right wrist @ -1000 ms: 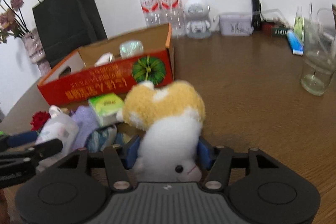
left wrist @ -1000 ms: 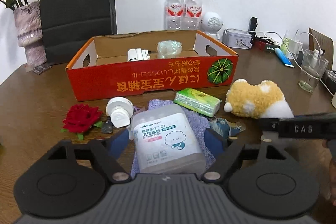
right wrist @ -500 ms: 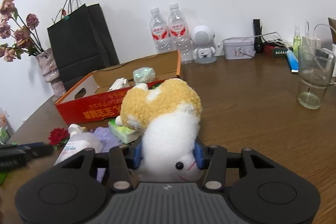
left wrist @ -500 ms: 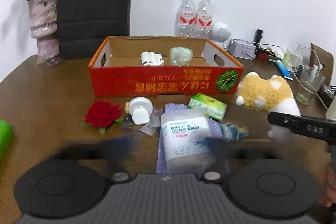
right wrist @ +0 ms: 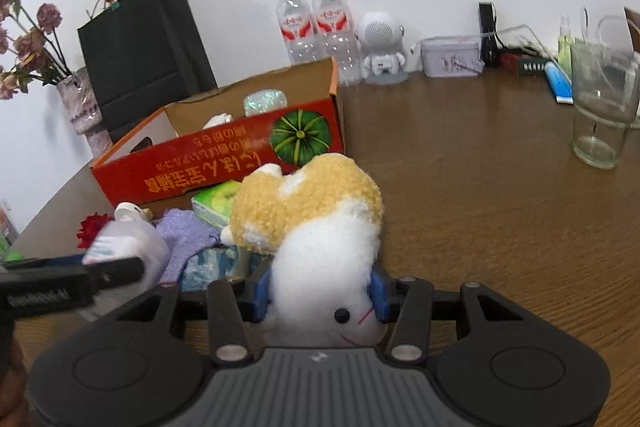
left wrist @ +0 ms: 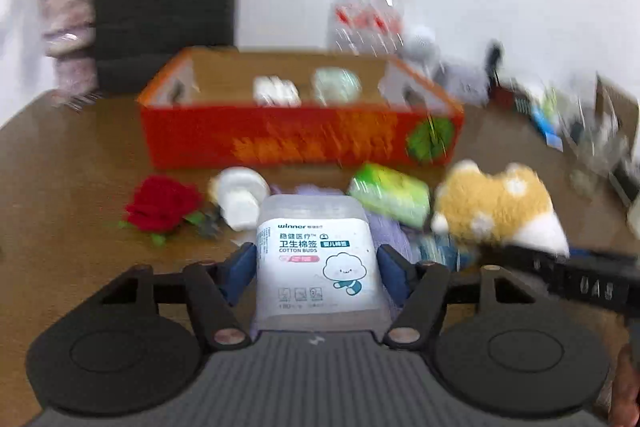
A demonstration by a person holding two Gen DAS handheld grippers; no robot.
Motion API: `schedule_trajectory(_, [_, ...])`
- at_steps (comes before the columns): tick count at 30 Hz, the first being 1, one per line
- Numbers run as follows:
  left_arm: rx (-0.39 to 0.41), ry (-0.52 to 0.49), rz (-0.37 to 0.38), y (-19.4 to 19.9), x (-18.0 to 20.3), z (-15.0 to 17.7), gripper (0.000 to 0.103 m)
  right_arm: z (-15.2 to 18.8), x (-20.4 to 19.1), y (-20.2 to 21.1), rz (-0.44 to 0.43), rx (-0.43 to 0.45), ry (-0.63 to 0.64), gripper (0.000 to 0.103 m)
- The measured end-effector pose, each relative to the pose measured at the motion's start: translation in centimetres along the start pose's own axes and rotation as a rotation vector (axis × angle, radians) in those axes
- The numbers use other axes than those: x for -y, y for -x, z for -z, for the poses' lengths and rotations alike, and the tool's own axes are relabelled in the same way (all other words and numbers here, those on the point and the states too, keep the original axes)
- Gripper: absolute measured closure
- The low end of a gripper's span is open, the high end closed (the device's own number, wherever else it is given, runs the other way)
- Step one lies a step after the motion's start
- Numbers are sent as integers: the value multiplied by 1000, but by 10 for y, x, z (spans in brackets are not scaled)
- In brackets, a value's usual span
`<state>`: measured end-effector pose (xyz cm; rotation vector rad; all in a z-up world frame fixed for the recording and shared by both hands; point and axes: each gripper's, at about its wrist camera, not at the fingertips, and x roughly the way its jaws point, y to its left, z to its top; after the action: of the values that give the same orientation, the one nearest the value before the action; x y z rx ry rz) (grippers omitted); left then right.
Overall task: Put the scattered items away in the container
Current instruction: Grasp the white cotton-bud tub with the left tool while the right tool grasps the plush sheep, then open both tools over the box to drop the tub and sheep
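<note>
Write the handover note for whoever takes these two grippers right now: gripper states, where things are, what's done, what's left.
Left gripper: jaws have just been closing, pads against the cotton bud box.
Right gripper: shut on the plush toy, held in front of the orange cardboard box.
Done: a white item and a clear wrapped bundle lie in the box.
Left on the table: red rose, white round item, green tissue pack, purple cloth, blue packet.

Bright even light; left view motion-blurred, right view sharp; fisheye bending, dark corners.
</note>
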<state>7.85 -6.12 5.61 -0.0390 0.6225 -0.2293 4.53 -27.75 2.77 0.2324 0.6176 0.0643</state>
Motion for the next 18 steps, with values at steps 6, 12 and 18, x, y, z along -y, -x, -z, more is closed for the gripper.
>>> schedule_trajectory(6, [106,-29,-15,28,-23,-58,36,-42,-14,33,-134,77,54,57])
schedule_trajectory(12, [43,-12,-100,-44,-51,-165,35,-150,-34,-13,-30,90,118,56])
schedule_trajectory(18, [-152,-42,-236,-178,-71,-207,35,-220,-57,-145,167,-49,196,56])
